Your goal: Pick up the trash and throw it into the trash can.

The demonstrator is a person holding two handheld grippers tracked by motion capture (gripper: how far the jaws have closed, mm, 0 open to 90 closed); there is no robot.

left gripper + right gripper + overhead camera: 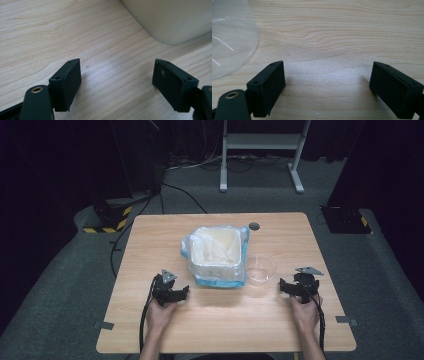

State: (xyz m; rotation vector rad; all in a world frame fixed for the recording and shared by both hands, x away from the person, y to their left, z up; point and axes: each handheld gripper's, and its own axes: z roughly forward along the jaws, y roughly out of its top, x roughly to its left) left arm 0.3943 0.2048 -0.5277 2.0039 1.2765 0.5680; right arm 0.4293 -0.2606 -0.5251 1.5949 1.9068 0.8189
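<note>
Left gripper (184, 292): black, blocky, with a grey three-cornered plate on top; held in the person's left hand (161, 315) near the table's front edge. Its jaws stand wide apart, flat matte pads facing each other, bare wood between them, touching nothing.
Right gripper (281, 286): same black build, in the right hand (306, 312). Jaws spread as wide, nothing between them but wood grain.
Table (150, 245): pale wood, smooth, fine straight grain with a few wavy bands; rounded corners.
Clear bowl (261, 269): round, transparent, thin-walled, glossy with light streaks. It stands just beside the bin's right side, near the right gripper, apart from its jaws; in the right gripper view its curved wall (229, 37) rises at the upper left.
Bin (220, 262): boxy, cream-white, smooth plastic with rounded corners, at the table's middle. Its corner (172, 22) lies ahead of the left gripper, not touching.
Bin liner (187, 247): thin, crinkled, translucent bluish-white film, folded over the rim and bunched at the base.
Table hole (254, 226): small dark round disc beyond the bin.
</note>
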